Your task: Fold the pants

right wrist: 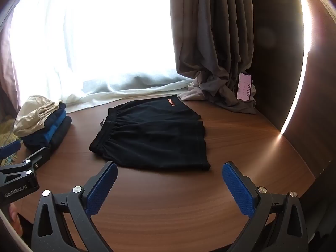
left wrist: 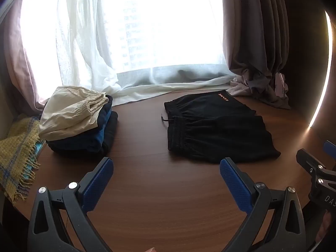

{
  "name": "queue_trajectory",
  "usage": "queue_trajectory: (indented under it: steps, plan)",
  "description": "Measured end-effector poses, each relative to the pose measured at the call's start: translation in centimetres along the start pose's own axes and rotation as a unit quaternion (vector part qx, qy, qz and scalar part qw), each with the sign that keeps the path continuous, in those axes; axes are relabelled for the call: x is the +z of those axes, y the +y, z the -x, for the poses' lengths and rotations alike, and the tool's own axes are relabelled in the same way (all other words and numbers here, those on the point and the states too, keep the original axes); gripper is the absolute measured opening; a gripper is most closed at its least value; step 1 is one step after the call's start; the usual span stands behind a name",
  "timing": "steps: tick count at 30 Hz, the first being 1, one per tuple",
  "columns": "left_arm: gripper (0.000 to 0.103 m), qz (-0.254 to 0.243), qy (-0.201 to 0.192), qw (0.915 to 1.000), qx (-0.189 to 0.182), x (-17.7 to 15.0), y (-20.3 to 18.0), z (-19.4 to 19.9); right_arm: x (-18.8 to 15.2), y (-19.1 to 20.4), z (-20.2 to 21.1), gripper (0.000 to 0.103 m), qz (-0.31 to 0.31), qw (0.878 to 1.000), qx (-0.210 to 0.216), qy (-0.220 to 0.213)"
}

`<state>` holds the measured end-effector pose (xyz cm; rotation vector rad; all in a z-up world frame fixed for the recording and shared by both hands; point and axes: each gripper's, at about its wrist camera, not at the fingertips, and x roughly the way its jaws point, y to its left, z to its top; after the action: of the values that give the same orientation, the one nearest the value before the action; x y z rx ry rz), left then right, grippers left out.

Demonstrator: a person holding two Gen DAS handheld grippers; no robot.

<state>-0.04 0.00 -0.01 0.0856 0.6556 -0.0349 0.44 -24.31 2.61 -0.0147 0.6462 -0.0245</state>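
Black shorts (left wrist: 218, 130) with an orange logo lie folded flat on the brown wooden table (left wrist: 151, 193), waistband to the left, drawstring end sticking out. The same shorts (right wrist: 155, 138) fill the middle of the right wrist view. My left gripper (left wrist: 167, 168) hovers open above bare table, short of the shorts' near edge, nothing between its blue pads. My right gripper (right wrist: 170, 173) is also open and empty, just in front of the shorts' near hem. The right gripper's body (left wrist: 319, 172) shows at the left wrist view's right edge; the left gripper's body (right wrist: 19, 178) at the right wrist view's left edge.
A stack of folded clothes (left wrist: 77, 121), cream on top of blue and dark pieces, sits at the table's left (right wrist: 42, 124). A yellow fringed blanket (left wrist: 14, 157) hangs off the left edge. Sheer white and grey curtains (right wrist: 210, 52) drape onto the back; a lit phone (right wrist: 244, 86) leans there.
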Motion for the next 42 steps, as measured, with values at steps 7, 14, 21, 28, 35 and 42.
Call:
queue_trajectory:
  steps: [7,14,21,28,35,42]
  plan:
    - [0.103,0.004,0.003,1.0000,0.004,-0.1,0.1,0.0,-0.1,0.0,0.0,0.101,-0.001,1.000,0.001,-0.002]
    - [0.103,0.001,-0.004,1.0000,-0.001,0.2,-0.1,0.5,-0.3,0.0,0.0,0.101,-0.001,1.000,0.001,-0.004]
    - [0.103,0.002,-0.010,0.9999,0.002,0.3,-0.2,0.8,-0.4,0.0,0.0,0.101,0.000,1.000,0.001,-0.005]
    - [0.103,0.006,-0.007,1.0000,0.001,0.4,-0.2,0.7,-0.1,-0.1,0.2,0.101,0.000,1.000,0.001,-0.005]
    - [0.103,0.009,-0.007,0.9999,0.002,0.5,-0.2,0.6,-0.2,-0.1,0.1,0.101,0.001,1.000,0.003,-0.008]
    - [0.103,0.009,-0.011,0.9999,0.002,0.3,-0.1,0.7,0.0,-0.1,0.2,0.101,0.001,1.000,0.003,-0.009]
